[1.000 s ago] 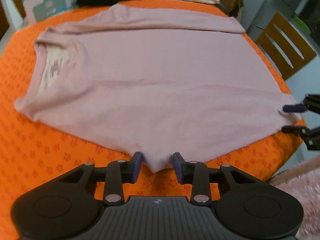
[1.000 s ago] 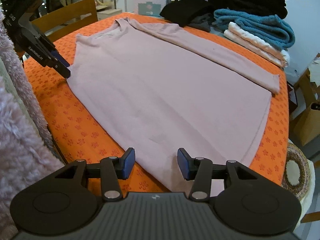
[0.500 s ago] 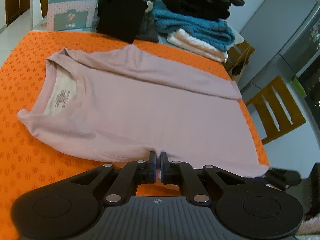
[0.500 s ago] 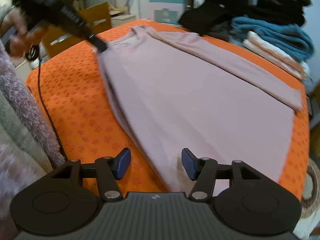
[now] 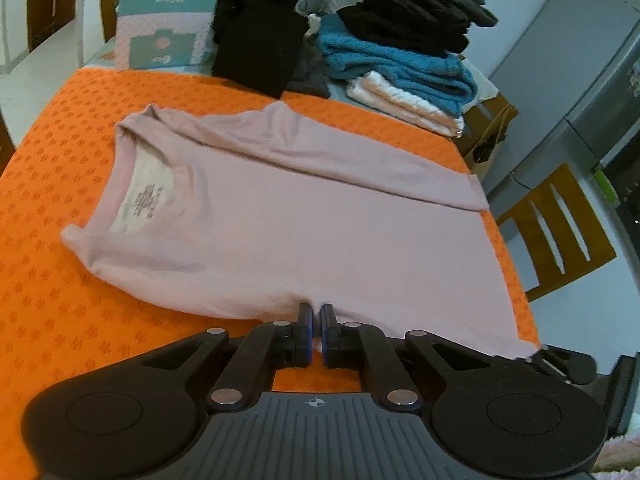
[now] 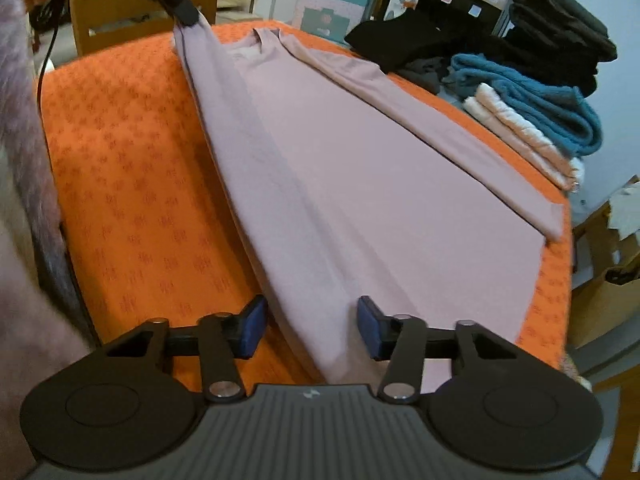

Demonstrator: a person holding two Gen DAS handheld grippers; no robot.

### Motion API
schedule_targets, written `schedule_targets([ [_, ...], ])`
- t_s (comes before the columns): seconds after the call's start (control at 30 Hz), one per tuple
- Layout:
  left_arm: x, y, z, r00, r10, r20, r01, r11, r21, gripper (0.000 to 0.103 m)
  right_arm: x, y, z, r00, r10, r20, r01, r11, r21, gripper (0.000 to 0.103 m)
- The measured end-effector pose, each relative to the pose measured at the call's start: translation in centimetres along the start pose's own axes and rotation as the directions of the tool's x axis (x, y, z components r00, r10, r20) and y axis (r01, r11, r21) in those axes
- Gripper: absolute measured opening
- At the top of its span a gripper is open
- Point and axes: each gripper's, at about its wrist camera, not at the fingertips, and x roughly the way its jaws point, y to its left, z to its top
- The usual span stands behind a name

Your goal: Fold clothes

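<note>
1. Our left gripper is clamped on the near edge of the pink shirt at lower centre.
2. Our right gripper is spread wide, hem corner between its fingers, ungripped.
3. The shirt's long axis runs from it toward the upper left across the orange tablecloth.

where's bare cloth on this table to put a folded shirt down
Bare orange tablecloth runs in a broad strip between the pink shirt and the near table edge, and wraps past the collar. A thin strip borders the hem. The far side is crowded: stacked folded clothes, a black garment, boxes.
</note>
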Motion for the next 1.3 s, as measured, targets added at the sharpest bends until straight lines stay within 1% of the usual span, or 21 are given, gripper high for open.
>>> schedule_targets([
  [0.03,0.0,0.2,-0.1,1.0,0.004,-0.004,-0.004,1.0,-0.006,0.006,-0.4,-0.1,-0.4,1.0,-0.011,-0.004,0.011,1.0,-0.017,0.046],
  [0.07,0.1,0.3,-0.4,1.0,0.009,-0.009,-0.009,1.0,-0.008,0.006,-0.7,-0.1,-0.9,1.0,-0.025,-0.011,0.024,0.999,-0.041,0.041],
  [0.13,0.1,0.4,-0.8,1.0,0.012,-0.02,-0.012,1.0,-0.013,0.006,-1.0,-0.2,-1.6,0.999,-0.044,-0.029,0.042,0.996,-0.084,0.036],
  [0.17,0.1,0.5,-1.0,1.0,0.014,-0.025,-0.014,1.0,-0.014,0.006,-1.1,-0.3,-1.9,0.998,-0.05,-0.036,0.046,0.994,-0.099,0.02],
  [0.2,0.1,0.5,-1.1,0.999,0.016,-0.028,-0.017,1.0,-0.015,0.006,-1.2,-0.3,-2.1,0.998,-0.055,-0.042,0.05,0.993,-0.11,0.009],
  [0.23,0.1,0.4,-1.3,0.999,0.019,-0.032,-0.019,1.0,-0.016,0.006,-1.4,-0.4,-2.2,0.997,-0.059,-0.044,0.054,0.992,-0.116,0.006],
  [0.4,-0.4,0.2,-1.7,0.999,0.029,-0.031,-0.03,0.999,-0.027,0.006,-3.3,-1.1,-0.9,0.997,-0.07,-0.03,0.066,0.992,-0.104,0.005],
  [0.53,-0.9,-0.2,-1.0,0.999,0.038,0.005,-0.037,0.999,-0.024,0.006,-4.5,-2.3,0.6,0.997,-0.082,-0.016,0.08,0.993,-0.092,0.005],
  [0.67,-0.7,-0.8,0.3,0.997,0.051,0.049,-0.05,0.998,-0.026,0.006,-4.2,-4.0,1.7,0.996,-0.085,-0.025,0.083,0.994,-0.076,0.005],
  [0.87,0.7,-1.5,2.8,0.993,0.074,0.095,-0.07,0.996,-0.048,0.006,-2.4,-7.2,3.1,0.992,-0.127,-0.02,0.126,0.991,-0.045,0.005],
  [1.0,2.5,-1.8,5.0,0.987,0.105,0.119,-0.1,0.994,-0.045,0.006,-0.5,-9.4,4.4,0.989,-0.144,-0.029,0.143,0.989,-0.044,0.005],
  [1.13,4.7,-1.7,7.2,0.985,0.134,0.11,-0.129,0.99,-0.05,0.006,1.8,-11.6,5.8,0.99,-0.129,-0.061,0.126,0.991,-0.049,0.005],
  [1.3,8.3,-0.8,9.2,0.983,0.179,0.05,-0.174,0.981,-0.088,0.006,5.1,-14.2,7.3,0.991,-0.079,-0.109,0.073,0.996,-0.057,0.005],
])
